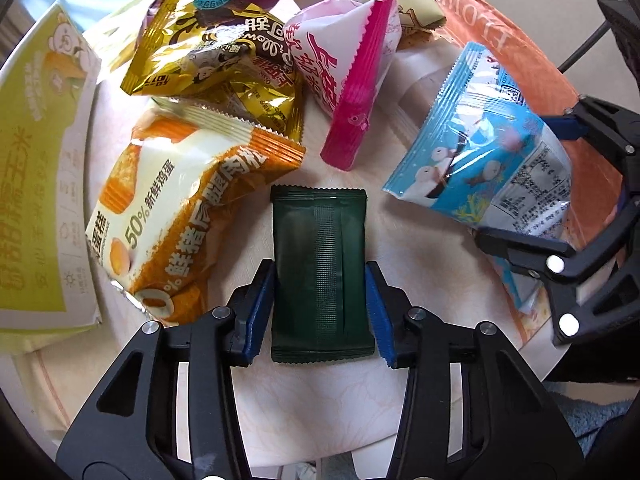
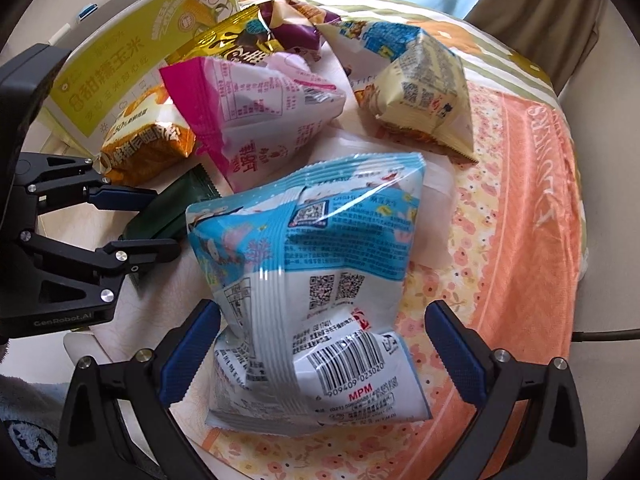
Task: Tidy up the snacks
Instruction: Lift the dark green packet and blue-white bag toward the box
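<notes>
A dark green sachet (image 1: 320, 272) lies flat on the cloth. My left gripper (image 1: 320, 312) straddles its near half, both blue pads against its long edges; it also shows in the right wrist view (image 2: 160, 220). A light blue snack bag (image 2: 312, 300) sits between the fingers of my right gripper (image 2: 320, 360), which is wide open with gaps on both sides; the bag also shows in the left wrist view (image 1: 480, 160). Behind lie an orange cake bag (image 1: 180, 216), a gold bag (image 1: 216, 60), a pink bag (image 1: 344, 80) and a cream bag (image 2: 424, 92).
A yellow-green corn box (image 1: 36, 168) stands at the left edge of the pile. The snacks lie on a floral cloth with an orange border (image 2: 520, 240). A purple bag (image 2: 296, 28) lies at the back.
</notes>
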`<state>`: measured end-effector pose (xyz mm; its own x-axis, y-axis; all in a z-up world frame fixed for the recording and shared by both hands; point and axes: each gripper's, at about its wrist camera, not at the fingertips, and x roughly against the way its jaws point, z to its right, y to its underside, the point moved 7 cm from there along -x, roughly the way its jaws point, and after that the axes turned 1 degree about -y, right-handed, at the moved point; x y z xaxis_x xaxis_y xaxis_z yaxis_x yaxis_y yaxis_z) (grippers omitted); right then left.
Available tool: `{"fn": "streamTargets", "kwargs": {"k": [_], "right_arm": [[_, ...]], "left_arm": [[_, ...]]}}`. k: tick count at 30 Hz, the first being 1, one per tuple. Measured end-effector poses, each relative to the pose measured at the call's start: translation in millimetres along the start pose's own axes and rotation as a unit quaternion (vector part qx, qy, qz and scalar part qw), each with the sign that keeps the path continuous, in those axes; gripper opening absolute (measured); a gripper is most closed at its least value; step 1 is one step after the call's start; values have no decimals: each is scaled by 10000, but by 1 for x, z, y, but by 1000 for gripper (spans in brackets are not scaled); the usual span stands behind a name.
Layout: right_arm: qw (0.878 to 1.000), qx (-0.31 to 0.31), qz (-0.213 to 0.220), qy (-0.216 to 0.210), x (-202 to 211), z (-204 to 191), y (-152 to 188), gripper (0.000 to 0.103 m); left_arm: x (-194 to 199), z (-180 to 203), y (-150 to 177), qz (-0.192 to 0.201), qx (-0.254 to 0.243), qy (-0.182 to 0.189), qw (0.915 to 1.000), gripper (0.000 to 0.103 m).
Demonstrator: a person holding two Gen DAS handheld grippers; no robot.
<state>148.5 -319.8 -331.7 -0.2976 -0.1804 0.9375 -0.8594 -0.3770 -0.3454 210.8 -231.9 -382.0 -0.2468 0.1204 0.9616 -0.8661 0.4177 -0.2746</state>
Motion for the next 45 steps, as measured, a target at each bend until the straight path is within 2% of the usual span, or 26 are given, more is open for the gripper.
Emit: {"fn": "streamTargets", "kwargs": {"k": [1,5,7,10,16,20,26,33,38,45], "right_arm": [[10000,28,-43,-54,-2,-2,2,86],[9999,121,23,13,-3,-10,4,78],[9999,141,79,50,1,-12,4,65],[9999,90,121,84,8,-12,5,61],[9997,-124,204,42,32,-14,7,60],[9984,-425,385,-7,62,-11,3,60],[9966,-126,804,109,109,-22,-18,60],[9913,135,1307,84,136,-44,-76,60],[9867,251,1603,14,145,-80,-127,60],[9832,-16,1825,-66,131,-127,-220,60]], "left_arm": [[1,1,2,-3,5,8,10000,41],[6,3,9,25,32,25,10000,41],[12,5,13,60,54,26,10000,41],[21,6,14,130,90,22,9999,41],[54,10,16,371,142,-38,9992,41],[88,10,14,647,362,-15,9972,41],[150,-9,5,1186,735,-60,9902,41],[210,-75,-6,1683,1094,-287,9792,41],[228,-140,-24,1914,1253,-423,9726,41],[235,-241,-46,1980,1335,-434,9701,41]]}}
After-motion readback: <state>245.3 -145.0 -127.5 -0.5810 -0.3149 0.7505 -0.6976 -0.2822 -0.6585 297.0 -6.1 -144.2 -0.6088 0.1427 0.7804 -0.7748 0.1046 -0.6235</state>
